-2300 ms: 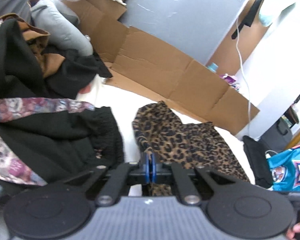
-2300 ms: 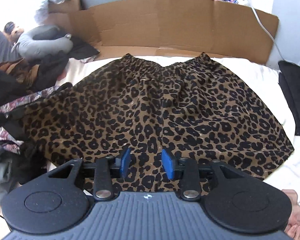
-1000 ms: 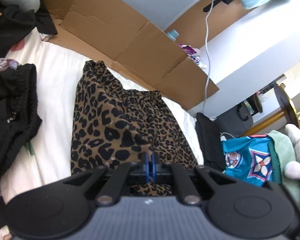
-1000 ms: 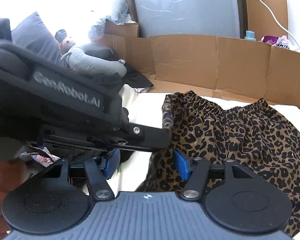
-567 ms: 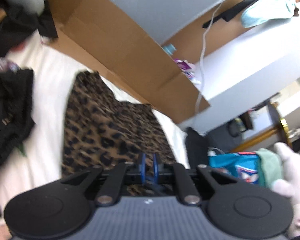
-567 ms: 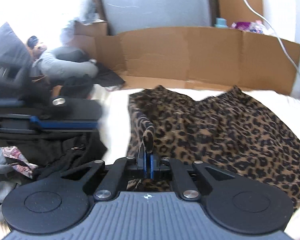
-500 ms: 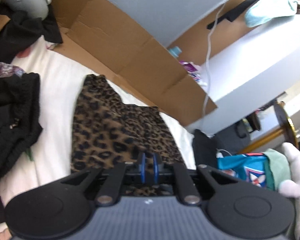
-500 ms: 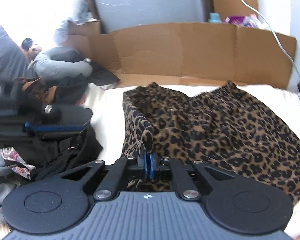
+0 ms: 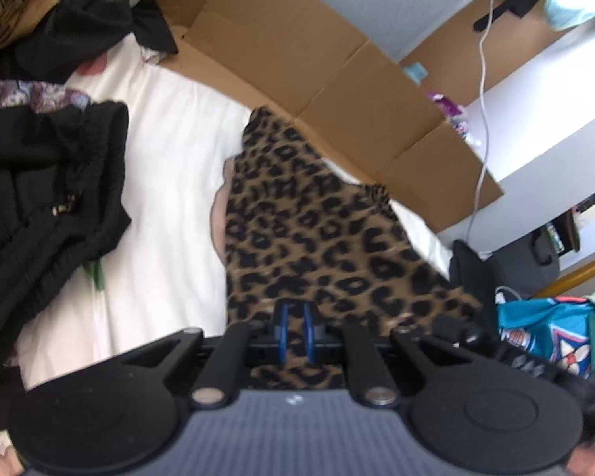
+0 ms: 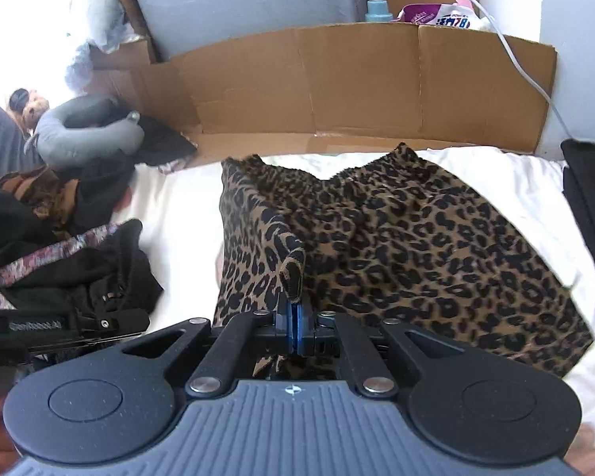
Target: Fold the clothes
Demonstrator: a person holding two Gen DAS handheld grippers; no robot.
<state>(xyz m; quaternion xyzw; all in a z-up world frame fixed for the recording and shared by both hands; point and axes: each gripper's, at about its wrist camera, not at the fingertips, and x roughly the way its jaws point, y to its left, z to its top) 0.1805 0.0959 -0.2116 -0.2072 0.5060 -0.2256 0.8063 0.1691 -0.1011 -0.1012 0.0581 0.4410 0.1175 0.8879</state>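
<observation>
A leopard-print skirt (image 9: 317, 230) lies on the white bed sheet (image 9: 170, 198), its left part folded over towards the right. My left gripper (image 9: 294, 331) hovers over the skirt's near edge. Its blue fingers stand a narrow gap apart, with nothing pinched between them. In the right wrist view the skirt (image 10: 436, 246) spreads right of centre, and my right gripper (image 10: 294, 333) is shut on a raised corner of it. The left gripper's body (image 10: 79, 327) shows low at the left, beside the skirt.
A pile of black and patterned clothes (image 9: 39, 190) (image 10: 79, 277) fills the left of the bed. Cardboard panels (image 10: 357, 79) line the far edge. A grey neck pillow (image 10: 87, 127) lies far left, a teal garment (image 9: 547, 329) and a black item (image 10: 587, 198) at the right.
The left gripper carried the skirt's left edge over to the right, then parted its fingers and let go. The right gripper shut on the skirt's corner and still holds it.
</observation>
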